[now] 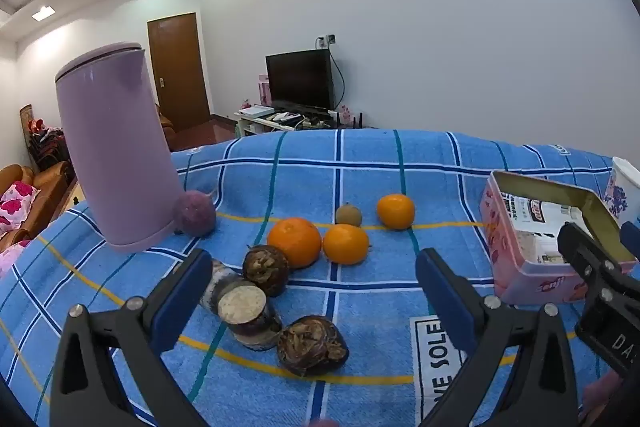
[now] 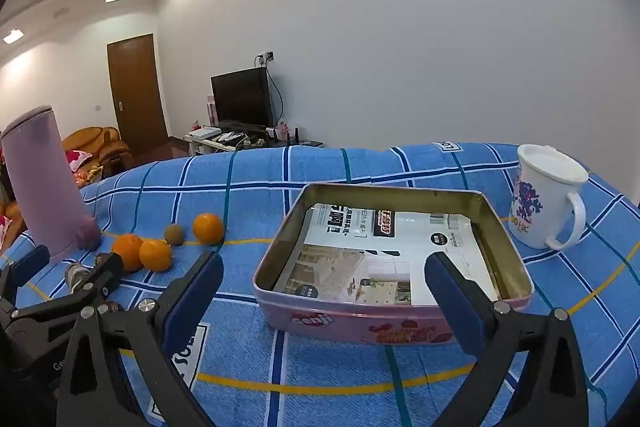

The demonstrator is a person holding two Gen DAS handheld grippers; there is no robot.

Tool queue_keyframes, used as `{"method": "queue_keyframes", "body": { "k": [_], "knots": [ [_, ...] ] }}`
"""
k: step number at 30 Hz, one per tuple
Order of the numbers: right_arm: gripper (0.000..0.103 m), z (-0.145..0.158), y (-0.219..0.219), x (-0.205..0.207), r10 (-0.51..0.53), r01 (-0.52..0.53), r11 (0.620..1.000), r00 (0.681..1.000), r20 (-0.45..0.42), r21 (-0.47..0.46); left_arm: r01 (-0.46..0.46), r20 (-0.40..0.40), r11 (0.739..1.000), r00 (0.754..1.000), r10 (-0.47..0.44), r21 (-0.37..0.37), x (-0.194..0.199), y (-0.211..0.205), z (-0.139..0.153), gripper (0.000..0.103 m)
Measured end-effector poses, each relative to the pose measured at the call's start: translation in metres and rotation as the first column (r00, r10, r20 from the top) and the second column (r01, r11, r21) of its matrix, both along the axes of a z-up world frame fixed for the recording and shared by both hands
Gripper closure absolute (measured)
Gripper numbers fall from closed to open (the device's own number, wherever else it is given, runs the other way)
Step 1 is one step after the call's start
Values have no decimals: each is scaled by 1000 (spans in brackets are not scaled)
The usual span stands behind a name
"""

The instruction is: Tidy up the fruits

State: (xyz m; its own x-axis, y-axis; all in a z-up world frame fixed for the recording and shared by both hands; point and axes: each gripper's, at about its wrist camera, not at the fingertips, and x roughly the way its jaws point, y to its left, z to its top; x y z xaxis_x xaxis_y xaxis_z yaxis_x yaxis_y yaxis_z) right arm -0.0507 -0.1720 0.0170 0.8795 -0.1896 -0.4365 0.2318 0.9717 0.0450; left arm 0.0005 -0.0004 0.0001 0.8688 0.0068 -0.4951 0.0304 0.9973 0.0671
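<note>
Oranges ahead of left fingers, apart.

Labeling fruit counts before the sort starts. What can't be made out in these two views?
- Purple fruit: left wrist view, part behind the purple jug; right wrist view, blurred and small.
- Sugarcane piece: far end hidden by left tool finger.
- Tin floor: covered by printed paper, right wrist view.
- Mug: cut by frame edge, left wrist view.

The right gripper is wide open over the pink tin; three oranges lie far left.
</note>
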Motion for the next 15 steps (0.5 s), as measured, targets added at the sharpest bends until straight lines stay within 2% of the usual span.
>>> {"method": "queue_keyframes", "body": {
  "k": [10, 11, 15],
  "knots": [
    [1, -1, 2, 0, 31, -31, 1000, 999, -5, 0, 16, 1, 1000, 1000, -16, 10, -4, -14, -2, 0],
    [1, -1, 3, 0, 35, -35, 999, 999, -5, -6, 23, 1, 1000, 1000, -23, -13, -3, -4, -2, 0],
    [1, 0, 7, 2, 39, -39, 999, 999, -12, -24, 17, -4, 1000, 1000, -17, -26, -2, 1, -3, 0]
  ]
}}
